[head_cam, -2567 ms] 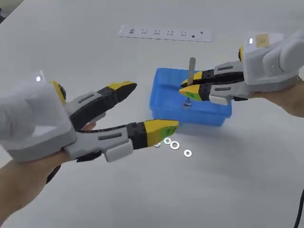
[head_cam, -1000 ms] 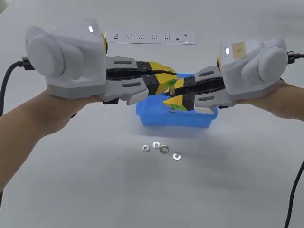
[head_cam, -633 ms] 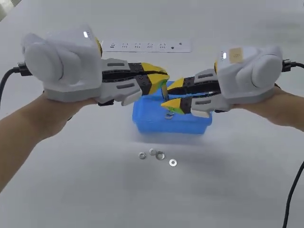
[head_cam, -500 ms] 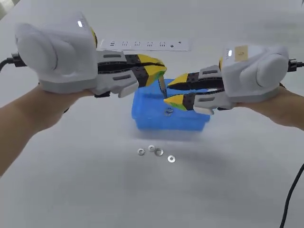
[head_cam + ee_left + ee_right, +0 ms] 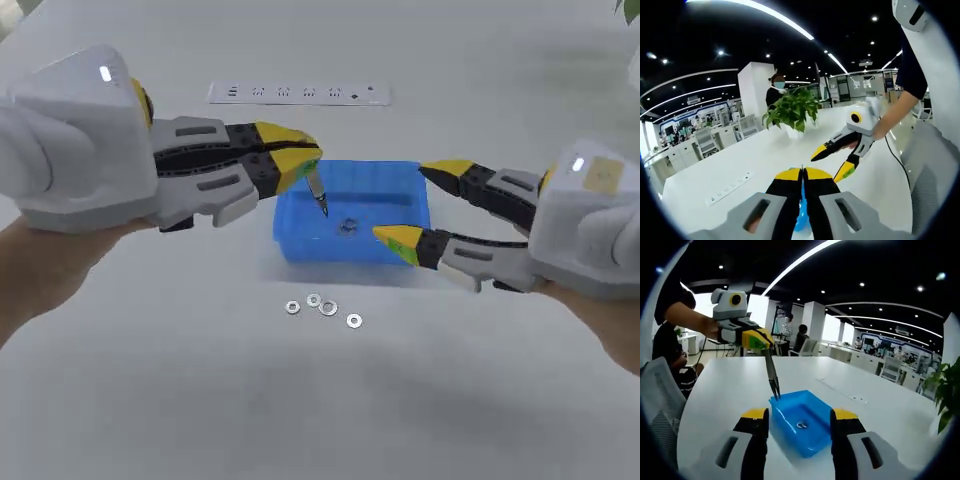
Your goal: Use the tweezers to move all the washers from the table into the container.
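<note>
Head view: clamps the tweezers in the left gripper, tips down over the blue container, likely ready to pick. Holds the right gripper wide open, out of the way. Shows 4 washers on the white table in front, at least 1 inside.
Left gripper view: looks past shut jaws into a bright office with a plant.
Right gripper view: finds the tips nearly touching, nothing seen between.

Open-plan office. At the left of the left gripper view, rows of desks and office chairs; overhead, long light strips and recessed spots on a dark ceiling. White columns, a potted plant, a power strip on the white table.
</note>
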Motion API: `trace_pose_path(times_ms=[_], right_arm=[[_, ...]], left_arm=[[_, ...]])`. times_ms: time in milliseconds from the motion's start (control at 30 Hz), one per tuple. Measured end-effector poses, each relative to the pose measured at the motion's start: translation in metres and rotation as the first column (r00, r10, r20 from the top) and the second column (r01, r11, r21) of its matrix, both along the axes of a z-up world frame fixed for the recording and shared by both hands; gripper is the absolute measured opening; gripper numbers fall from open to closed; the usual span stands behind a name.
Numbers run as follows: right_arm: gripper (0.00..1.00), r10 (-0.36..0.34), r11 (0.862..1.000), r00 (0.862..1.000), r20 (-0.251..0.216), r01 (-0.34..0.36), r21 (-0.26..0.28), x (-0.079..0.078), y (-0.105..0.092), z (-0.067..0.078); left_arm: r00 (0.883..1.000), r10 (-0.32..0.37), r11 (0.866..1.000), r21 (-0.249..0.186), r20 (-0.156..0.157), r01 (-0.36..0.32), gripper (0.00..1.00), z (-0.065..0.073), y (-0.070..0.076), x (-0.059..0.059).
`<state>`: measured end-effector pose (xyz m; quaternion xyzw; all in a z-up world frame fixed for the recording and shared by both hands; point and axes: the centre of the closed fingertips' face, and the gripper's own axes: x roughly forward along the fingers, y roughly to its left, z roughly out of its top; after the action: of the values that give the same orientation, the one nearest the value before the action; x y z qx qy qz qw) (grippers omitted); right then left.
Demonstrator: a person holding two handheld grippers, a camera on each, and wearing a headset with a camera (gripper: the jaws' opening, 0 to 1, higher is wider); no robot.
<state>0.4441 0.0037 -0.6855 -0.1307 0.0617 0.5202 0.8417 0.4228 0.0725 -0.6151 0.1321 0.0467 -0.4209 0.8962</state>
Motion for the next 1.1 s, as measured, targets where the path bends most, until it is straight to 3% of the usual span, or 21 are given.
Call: trace_pose_path(times_ms=[167, 200, 233, 267, 300, 367, 500, 633, 733, 800, 900, 1100], right_arm=[[0.56, -0.052, 0.998, 0.998, -0.037, 0.050, -0.038, -0.023, -0.024, -0.017], [0.58, -0.060, 0.998, 0.997, -0.051, 0.059, -0.029, -0.026, -0.027, -0.019], [0.59, -0.111, 0.993, 0.986, -0.121, 0.115, 0.023, -0.029, -0.032, -0.022], [0.61, -0.133, 0.988, 0.978, -0.160, 0.143, 0.054, -0.032, -0.033, -0.023], [0.64, -0.135, 0.987, 0.976, -0.170, 0.148, 0.067, -0.035, -0.033, -0.023], [0.67, -0.155, 0.987, 0.978, -0.141, 0.159, 0.018, -0.042, -0.036, -0.031], [0.74, -0.154, 0.988, 0.972, -0.175, 0.155, -0.008, -0.058, -0.035, -0.045], [0.78, -0.129, 0.991, 0.976, -0.177, 0.119, -0.066, -0.072, -0.038, -0.059], [0.85, -0.120, 0.991, 0.973, -0.196, 0.106, -0.079, -0.078, -0.041, -0.064], [0.90, -0.107, 0.994, 0.969, -0.224, 0.098, -0.051, -0.082, -0.042, -0.062], [0.94, -0.092, 0.995, 0.967, -0.237, 0.082, -0.052, -0.086, -0.043, -0.062], [1.00, -0.064, 0.993, 0.969, -0.241, 0.036, -0.117, -0.093, -0.048, -0.073]], left_arm=[[1.000, -0.002, 1.000, 0.002, -0.022, 0.002, 0.05, -0.012, 0.000, -0.018], [1.000, -0.002, 1.000, 0.000, -0.025, 0.002, 0.05, -0.013, 0.000, -0.022], [1.000, -0.004, 1.000, -0.001, -0.025, 0.004, 0.05, -0.013, -0.001, -0.025], [1.000, -0.006, 1.000, -0.005, -0.022, 0.006, 0.05, -0.013, -0.001, -0.028], [1.000, -0.002, 1.000, -0.010, -0.021, 0.002, 0.05, -0.013, -0.001, -0.029], [1.000, 0.001, 1.000, -0.011, -0.024, -0.001, 0.05, -0.014, -0.002, -0.033], [0.999, -0.031, 0.999, 0.007, -0.045, 0.031, 0.05, -0.022, -0.011, -0.041], [0.995, -0.075, 0.997, 0.010, -0.059, 0.076, 0.05, -0.030, -0.025, -0.049], [0.991, -0.106, 0.994, 0.024, -0.082, 0.108, 0.05, -0.042, -0.034, -0.055], [0.989, -0.114, 0.993, 0.030, -0.099, 0.117, 0.05, -0.052, -0.038, -0.057], [0.986, -0.122, 0.991, 0.034, -0.115, 0.127, 0.05, -0.061, -0.041, -0.059], [0.983, -0.137, 0.989, 0.038, -0.121, 0.142, 0.05, -0.066, -0.045, -0.058]])
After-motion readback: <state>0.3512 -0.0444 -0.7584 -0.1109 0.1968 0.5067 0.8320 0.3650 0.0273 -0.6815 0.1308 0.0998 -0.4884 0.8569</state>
